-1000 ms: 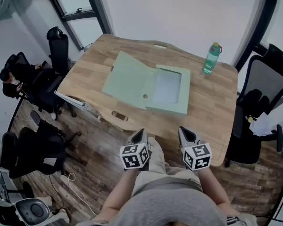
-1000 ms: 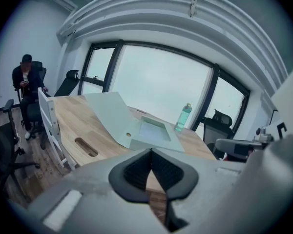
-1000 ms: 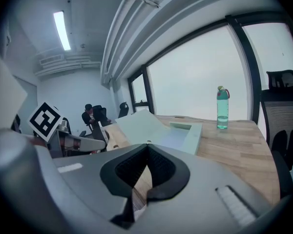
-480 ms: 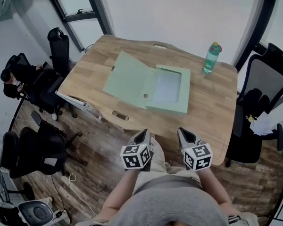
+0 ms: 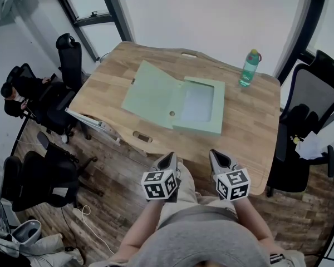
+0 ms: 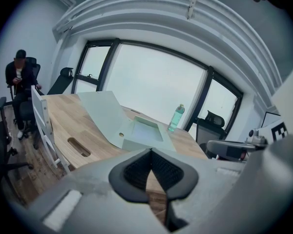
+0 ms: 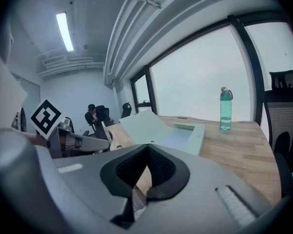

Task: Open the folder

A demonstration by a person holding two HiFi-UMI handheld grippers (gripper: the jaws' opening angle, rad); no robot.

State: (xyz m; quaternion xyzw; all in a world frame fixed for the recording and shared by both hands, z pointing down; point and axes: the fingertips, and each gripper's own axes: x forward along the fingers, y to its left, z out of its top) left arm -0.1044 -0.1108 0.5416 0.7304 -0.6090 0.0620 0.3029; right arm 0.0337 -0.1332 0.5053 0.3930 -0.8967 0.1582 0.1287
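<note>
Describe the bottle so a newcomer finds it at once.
Start at the wooden table in the middle of the head view. Near its far right corner, apart from the open pale green folder, stands the bottle. It is the only upright thing on the tabletop, translucent green.

Head view steeply downward, gripper views low across table [image 5: 250, 110] (folder [image 5: 156, 93] shared)

Wooden table [image 5: 250, 115]: open folder [image 5: 172, 96], bottle [image 5: 249, 68]
</note>
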